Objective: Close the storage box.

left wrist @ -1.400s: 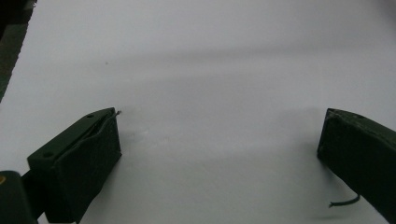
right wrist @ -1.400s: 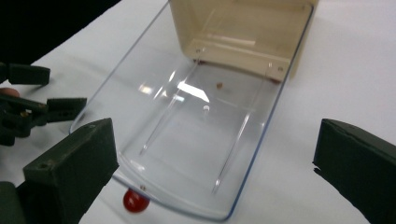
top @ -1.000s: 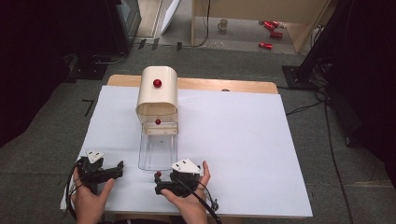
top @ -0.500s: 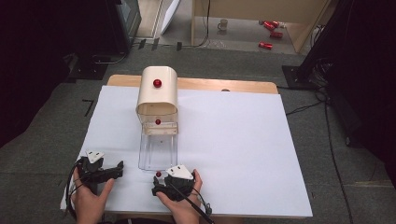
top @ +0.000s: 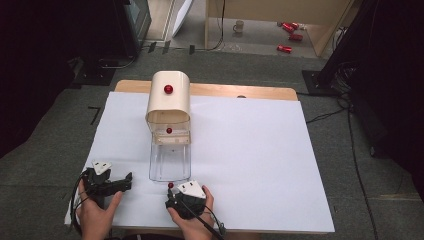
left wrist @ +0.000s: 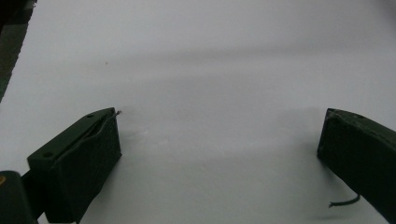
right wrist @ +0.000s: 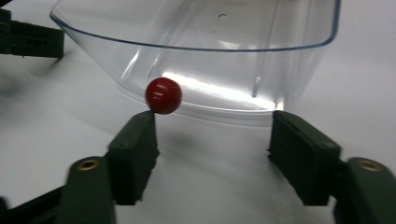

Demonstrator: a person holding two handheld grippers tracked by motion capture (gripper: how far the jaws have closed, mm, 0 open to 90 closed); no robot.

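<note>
Since a second ago the right gripper has slid left along the table's near edge to the clear bin's front; its jaws gape wide, a red ball at its own left jaw tip. The left gripper rests wide open on white paper. No readable writing.
</note>
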